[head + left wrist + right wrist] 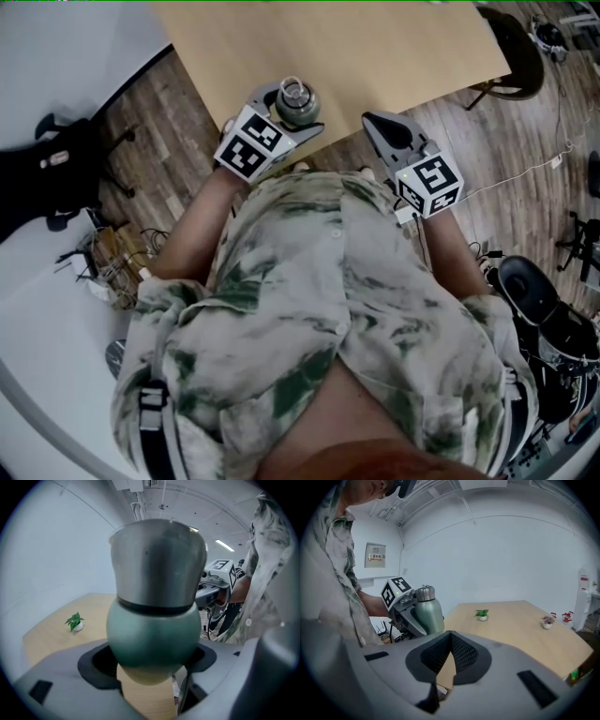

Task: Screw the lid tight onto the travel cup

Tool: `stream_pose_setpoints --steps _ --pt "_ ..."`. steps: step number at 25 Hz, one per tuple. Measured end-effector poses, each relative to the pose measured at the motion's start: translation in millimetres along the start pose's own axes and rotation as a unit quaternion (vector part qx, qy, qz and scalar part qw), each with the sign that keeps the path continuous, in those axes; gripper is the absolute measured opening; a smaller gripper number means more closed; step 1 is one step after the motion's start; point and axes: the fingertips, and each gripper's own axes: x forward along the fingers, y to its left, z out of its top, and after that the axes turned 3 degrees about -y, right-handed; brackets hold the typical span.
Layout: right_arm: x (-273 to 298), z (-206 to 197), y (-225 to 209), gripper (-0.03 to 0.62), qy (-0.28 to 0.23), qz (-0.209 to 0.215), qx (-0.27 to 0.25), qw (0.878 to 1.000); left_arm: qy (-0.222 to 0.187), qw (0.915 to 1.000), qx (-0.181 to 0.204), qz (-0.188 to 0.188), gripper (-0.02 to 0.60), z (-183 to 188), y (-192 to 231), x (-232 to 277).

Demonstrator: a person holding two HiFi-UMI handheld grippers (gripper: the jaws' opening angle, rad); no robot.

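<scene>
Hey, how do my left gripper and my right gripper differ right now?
The left gripper clamps the green travel cup upright by its body, while the right gripper holds nothing. The left gripper's jaws stand apart around the cup, whereas the right gripper's jaws meet pad to pad. Both are grey, carry a marker cube and sit near the table edge.

Setting: an office-type meeting room used as a work space, not a home or kitchen. Evidence: a large light-wood table (375, 56) carrying only a small green potted plant (482, 614) and a reddish potted plant (547, 621), a wood-plank floor (178, 103), a black office chair (66, 164) and loose cables (525, 173) across the floor. Walls are plain white with a posted notice (375, 555); overhead are exposed ceiling pipes (464, 503) and a strip light (226, 545).
</scene>
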Motion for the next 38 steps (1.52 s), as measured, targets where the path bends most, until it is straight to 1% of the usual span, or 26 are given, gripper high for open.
stream_pose_setpoints --steps 5,12,20,25,28,34,38 --pt "7 0 10 0.021 0.006 0.001 0.001 1.000 -0.004 1.0000 -0.005 0.003 0.385 -2 4 -7" --pt "20 -2 47 0.021 0.017 0.007 -0.011 1.000 -0.012 0.9999 -0.009 0.006 0.385 -25 4 -35" --pt "21 1 52 0.021 0.022 0.007 -0.016 1.000 -0.015 0.9998 -0.010 0.009 0.385 -27 6 -39" --pt "20 -1 72 0.021 0.023 0.002 -0.020 1.000 -0.020 0.9997 -0.006 0.009 0.384 -36 1 -54" --pt "21 -2 70 0.021 0.027 0.000 -0.019 0.999 -0.020 0.9997 -0.007 0.008 0.385 -35 5 -52" --pt "20 -6 46 0.021 0.035 0.001 -0.012 0.999 -0.015 0.9998 -0.011 0.003 0.385 -25 12 -27" --pt "20 -8 47 0.021 0.039 -0.001 -0.014 0.999 -0.016 0.9998 -0.010 0.003 0.385 -28 11 -25"
